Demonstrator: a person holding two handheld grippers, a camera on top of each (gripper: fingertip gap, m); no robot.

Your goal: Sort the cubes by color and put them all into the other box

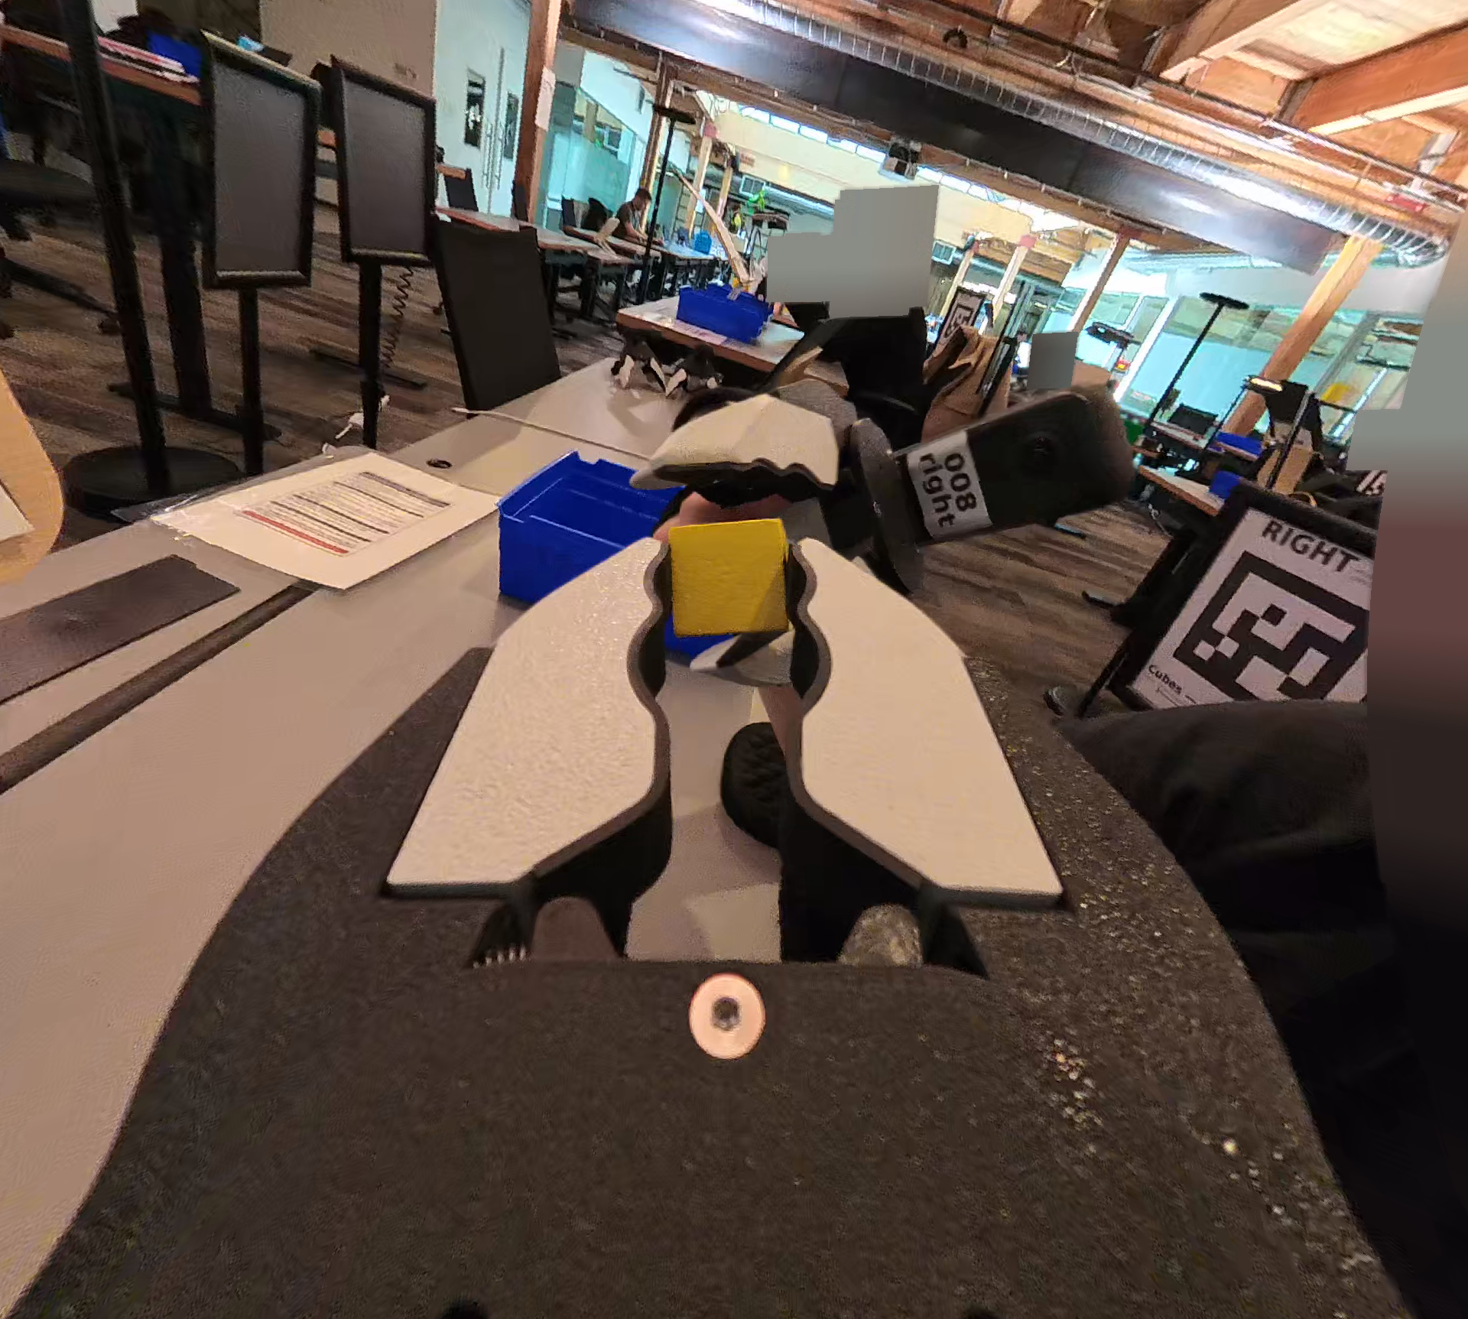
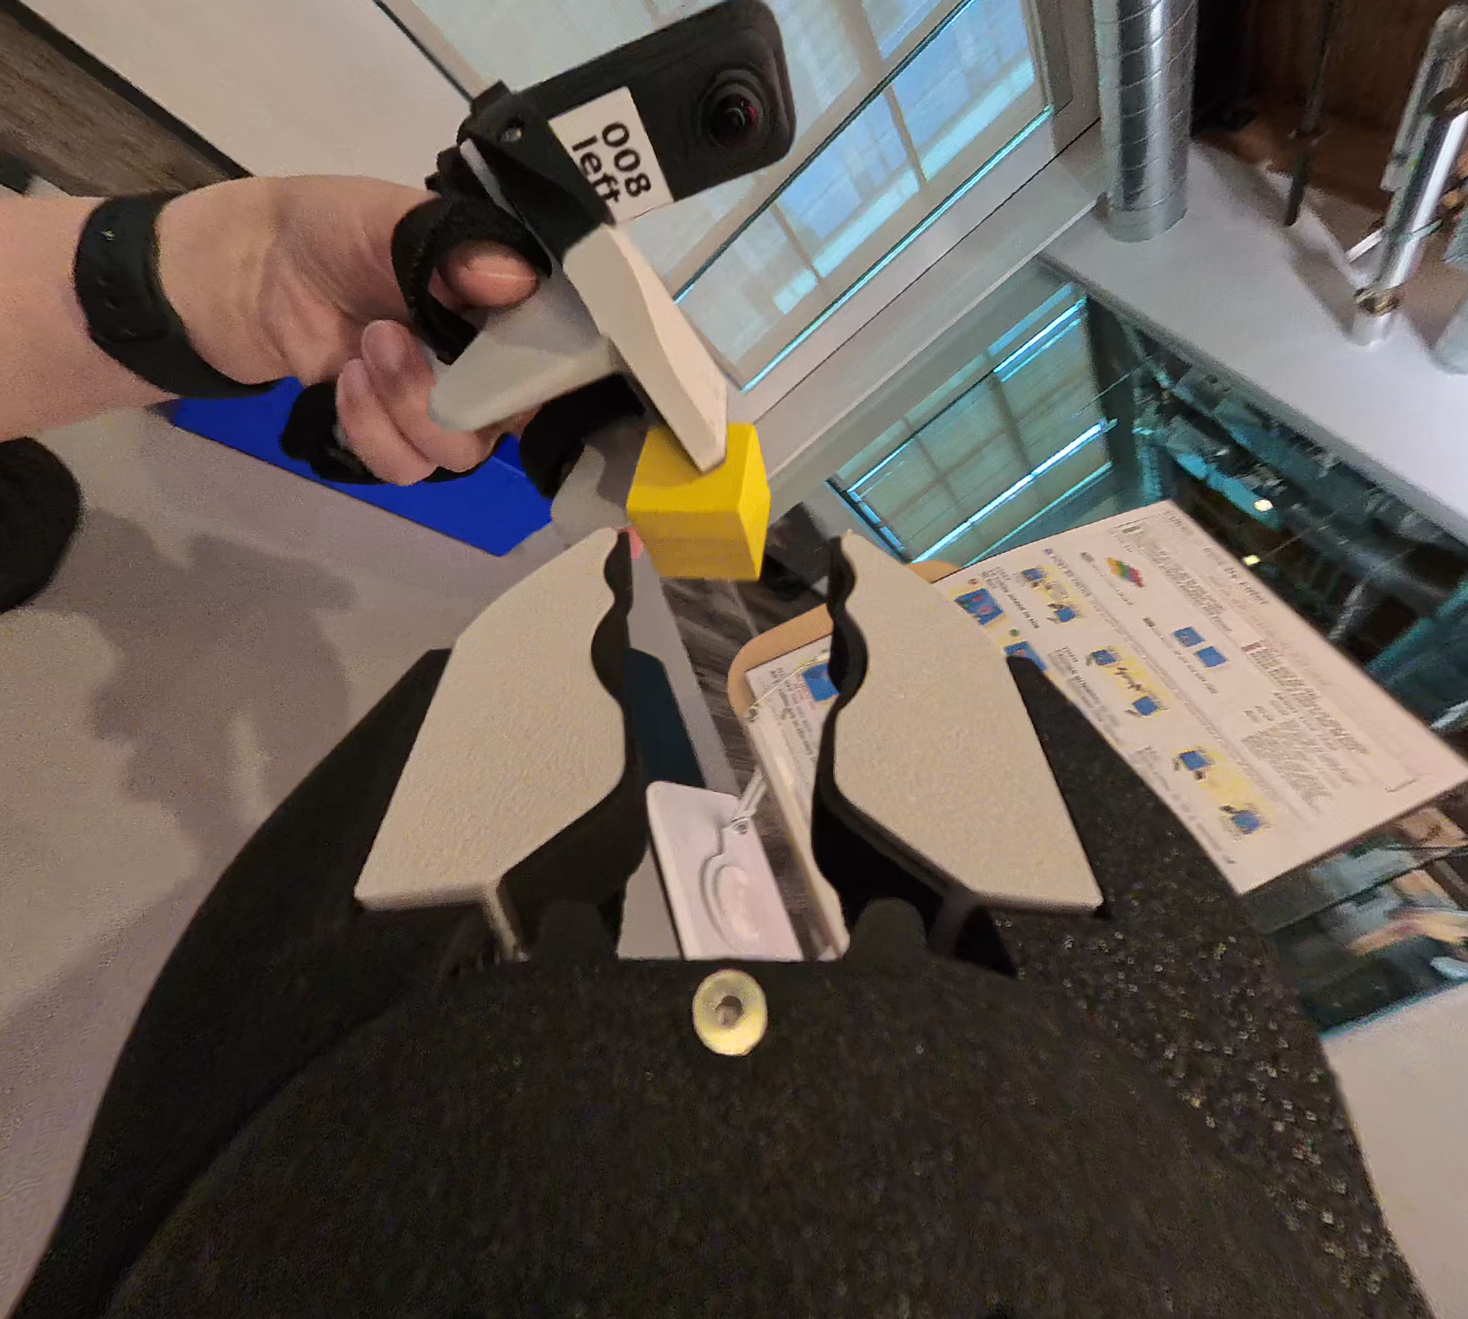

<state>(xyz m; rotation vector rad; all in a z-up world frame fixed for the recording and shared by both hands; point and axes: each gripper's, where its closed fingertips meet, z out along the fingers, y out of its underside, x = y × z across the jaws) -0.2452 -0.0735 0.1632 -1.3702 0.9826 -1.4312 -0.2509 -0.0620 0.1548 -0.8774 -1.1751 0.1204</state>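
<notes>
The left gripper (image 1: pixel 727 586) is clamped on a small yellow cube (image 1: pixel 728 578), its two pale grey fingers pressing the cube's sides at the tips. The cube is held in the air above the grey table (image 1: pixel 159 804), in front of an open blue plastic box (image 1: pixel 572 534) that sits on the table. In the right wrist view the same cube (image 2: pixel 699 502) hangs from the left gripper's fingertip, just beyond the right gripper (image 2: pixel 727 554), whose fingers stand apart with nothing between them. A hand (image 2: pixel 318 320) with a black wristband holds the left gripper's handle. A printed instruction sheet (image 1: pixel 334 514) lies on the table left of the blue box.
</notes>
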